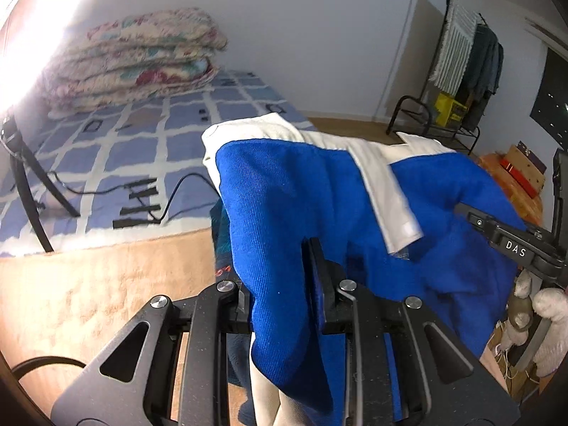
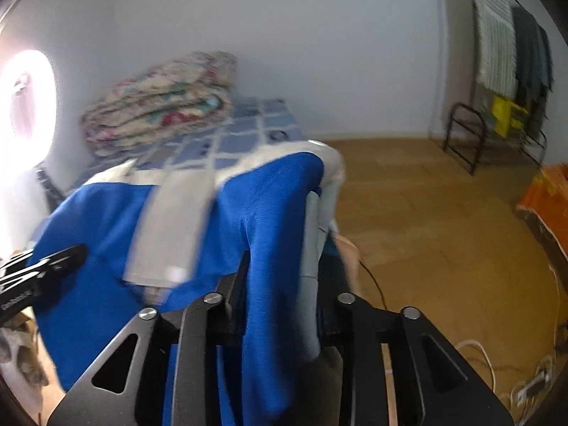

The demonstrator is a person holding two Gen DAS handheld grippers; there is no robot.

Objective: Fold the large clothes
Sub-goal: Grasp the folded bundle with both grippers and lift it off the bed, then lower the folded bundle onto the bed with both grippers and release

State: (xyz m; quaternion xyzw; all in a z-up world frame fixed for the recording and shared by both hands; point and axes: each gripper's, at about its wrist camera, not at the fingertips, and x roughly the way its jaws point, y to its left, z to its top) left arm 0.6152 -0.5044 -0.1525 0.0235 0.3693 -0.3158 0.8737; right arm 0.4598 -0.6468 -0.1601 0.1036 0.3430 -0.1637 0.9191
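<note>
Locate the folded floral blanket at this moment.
The folded floral blanket sits stacked at the far end of the blue checked bed cover, against the white wall, upper left in both wrist views, beyond the blue and white garment.

"DAS" on the right gripper (image 1: pixel 461 209)

A bed (image 1: pixel 117 149) with a blue-and-white checked cover stands against a plain pale wall (image 1: pixel 284 17); a folded floral blanket (image 1: pixel 138 60) lies on it by the wall; harsh light (image 1: pixel 32 35) glares from the left; the floor (image 2: pixel 426 220) is tan wood; a black clothes rack (image 1: pixel 465 67) hung with garments stands in the far corner; orange boxes (image 1: pixel 511 177) sit at right.
</note>
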